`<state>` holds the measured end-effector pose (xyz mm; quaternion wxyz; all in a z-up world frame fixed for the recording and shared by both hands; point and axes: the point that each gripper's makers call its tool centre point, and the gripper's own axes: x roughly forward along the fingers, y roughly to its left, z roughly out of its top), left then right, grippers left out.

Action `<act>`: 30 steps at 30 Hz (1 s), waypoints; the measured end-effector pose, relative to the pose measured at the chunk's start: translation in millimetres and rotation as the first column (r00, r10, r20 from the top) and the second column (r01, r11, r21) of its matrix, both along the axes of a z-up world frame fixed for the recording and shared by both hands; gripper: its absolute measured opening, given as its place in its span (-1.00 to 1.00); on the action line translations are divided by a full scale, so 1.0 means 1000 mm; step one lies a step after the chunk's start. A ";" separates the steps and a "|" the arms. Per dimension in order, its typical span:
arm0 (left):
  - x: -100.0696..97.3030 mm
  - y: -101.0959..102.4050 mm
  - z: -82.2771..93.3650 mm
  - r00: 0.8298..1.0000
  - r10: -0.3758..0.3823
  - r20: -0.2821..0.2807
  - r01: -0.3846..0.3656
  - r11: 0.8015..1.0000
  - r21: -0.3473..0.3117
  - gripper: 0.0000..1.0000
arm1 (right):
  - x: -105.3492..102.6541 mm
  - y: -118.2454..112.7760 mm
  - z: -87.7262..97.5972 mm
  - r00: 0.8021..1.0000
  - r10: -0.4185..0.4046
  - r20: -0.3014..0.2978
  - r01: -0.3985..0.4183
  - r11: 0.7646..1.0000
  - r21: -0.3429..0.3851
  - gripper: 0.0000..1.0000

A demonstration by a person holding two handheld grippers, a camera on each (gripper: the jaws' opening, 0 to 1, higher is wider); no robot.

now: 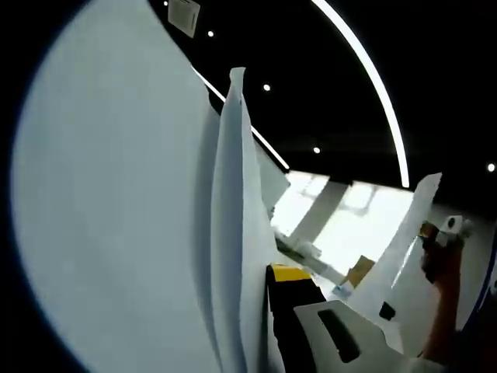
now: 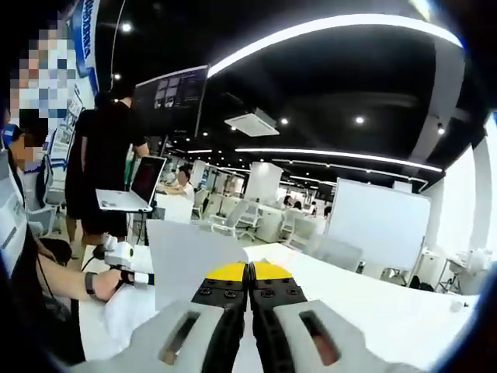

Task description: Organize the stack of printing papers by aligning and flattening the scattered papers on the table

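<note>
Papers (image 1: 233, 256): thin white sheets, smooth, bowed upright — lifted, edge-on in the left gripper (image 1: 311, 326); grip state unclear.
Right gripper (image 2: 249, 291): yellow-tipped jaws together, paper (image 2: 190, 260) beside it.

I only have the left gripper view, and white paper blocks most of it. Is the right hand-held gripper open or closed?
Observer: In the right gripper view, the right hand-held gripper has its jaws closed, yellow tips touching.
Operator: Where's the paper from there?
Observer: A sheet of paper stands upright just left of those tips, reaching toward the left hand-held gripper.
Operator: Anyone nearby?
Observer: A person in black stands beyond, holding an open laptop.
</note>
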<state>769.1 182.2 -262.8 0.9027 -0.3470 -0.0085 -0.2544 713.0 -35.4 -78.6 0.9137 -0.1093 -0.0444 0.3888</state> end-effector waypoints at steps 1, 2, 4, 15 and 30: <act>0.000 0.000 0.000 1.000 0.000 0.000 0.000 1.000 0.001 -0.88 | 0.002 0.002 -0.002 1.000 0.006 -0.010 -0.006 1.000 0.000 -1.00; 0.000 0.000 0.000 1.000 0.000 0.000 0.000 1.000 0.002 -0.88 | 0.003 0.004 -0.005 1.000 0.011 -0.021 -0.011 1.000 0.000 -1.00; 0.000 -0.001 0.000 1.000 -0.001 0.000 0.001 1.000 0.003 -0.88 | 0.008 0.007 -0.008 0.999 0.014 -0.032 -0.014 1.000 -0.004 -1.00; 0.000 -0.002 -0.001 1.000 -0.002 0.000 0.002 1.000 0.015 -0.88 | 0.030 0.016 -0.029 0.995 0.016 -0.098 -0.017 1.000 -0.011 -1.00; 0.000 -0.003 -0.002 1.000 -0.006 0.001 0.006 0.999 0.036 -0.87 | 0.077 0.032 -0.053 0.970 0.031 -0.239 -0.018 0.998 0.056 -1.00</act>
